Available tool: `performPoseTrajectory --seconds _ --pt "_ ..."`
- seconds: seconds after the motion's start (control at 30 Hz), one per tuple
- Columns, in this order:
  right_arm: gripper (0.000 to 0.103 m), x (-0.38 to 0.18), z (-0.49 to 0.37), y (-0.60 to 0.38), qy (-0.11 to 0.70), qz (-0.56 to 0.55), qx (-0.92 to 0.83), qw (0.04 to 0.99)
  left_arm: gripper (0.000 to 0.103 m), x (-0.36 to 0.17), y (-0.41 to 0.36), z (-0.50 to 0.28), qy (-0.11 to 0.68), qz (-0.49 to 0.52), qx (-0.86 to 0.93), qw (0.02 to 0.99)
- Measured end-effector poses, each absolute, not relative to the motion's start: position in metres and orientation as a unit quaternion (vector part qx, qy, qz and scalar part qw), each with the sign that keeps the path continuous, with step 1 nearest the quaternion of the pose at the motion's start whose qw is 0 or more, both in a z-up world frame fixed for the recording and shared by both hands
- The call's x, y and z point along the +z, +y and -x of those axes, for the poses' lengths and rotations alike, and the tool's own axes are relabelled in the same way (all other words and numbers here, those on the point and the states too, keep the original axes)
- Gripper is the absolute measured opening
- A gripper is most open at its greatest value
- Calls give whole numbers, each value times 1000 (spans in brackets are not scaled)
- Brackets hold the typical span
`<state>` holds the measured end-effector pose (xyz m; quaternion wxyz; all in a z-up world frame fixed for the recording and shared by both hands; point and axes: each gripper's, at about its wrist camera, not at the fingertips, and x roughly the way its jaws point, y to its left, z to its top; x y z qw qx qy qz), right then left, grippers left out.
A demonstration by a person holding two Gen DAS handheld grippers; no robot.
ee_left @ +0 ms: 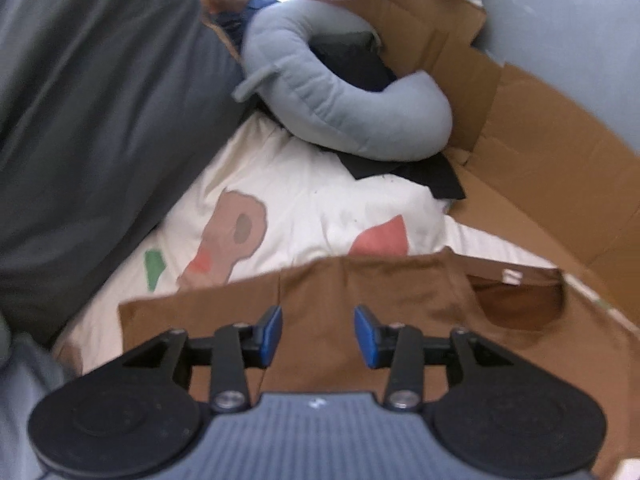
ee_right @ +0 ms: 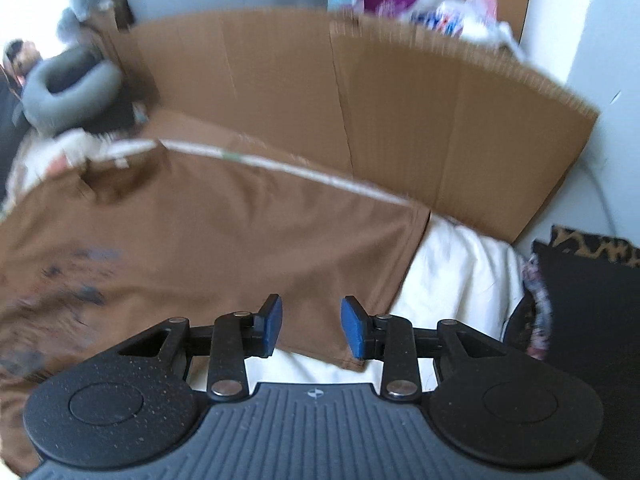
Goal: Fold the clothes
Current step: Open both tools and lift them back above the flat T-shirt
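Both tongs [ee_left: 318,336] [ee_right: 311,328] gape empty above the brown shirt [ee_right: 224,236]; cardboard [ee_right: 360,120] walls the bed beyond.

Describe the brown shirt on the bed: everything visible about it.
The brown shirt is a plain-woven T-shirt spread flat on a white printed sheet, beside a cardboard wall. Its neck opening shows a small white label inside. A dark, blurred print marks the chest. One straight edge ends on the sheet near the right gripper. Both that and the left gripper hang open above it, holding nothing.
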<state>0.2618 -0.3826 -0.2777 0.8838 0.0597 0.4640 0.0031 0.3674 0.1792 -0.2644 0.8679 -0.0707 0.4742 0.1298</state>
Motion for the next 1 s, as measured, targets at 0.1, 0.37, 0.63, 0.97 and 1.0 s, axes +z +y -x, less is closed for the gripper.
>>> performPoseTrajectory --seconds 0.1,0.37,0.63,0.97,1.0 --pt "43 -238 -251 -384 453 -71 5 889 46 -232 183 -343 476 80 129 866" --pt "56 -132 -225 -387 425 -100 18 899 57 -143 190 -275 461 78 121 876" --pt "57 -37 -209 -385 410 -126 31 903 57 -91 194 -215 463 83 115 875" --pt "67 80 -171 -398 385 -98 42 917 60 -53 198 -159 466 71 96 877" --pt "67 89 -168 -402 385 -94 45 917 60 -53 198 -155 469 69 96 875"
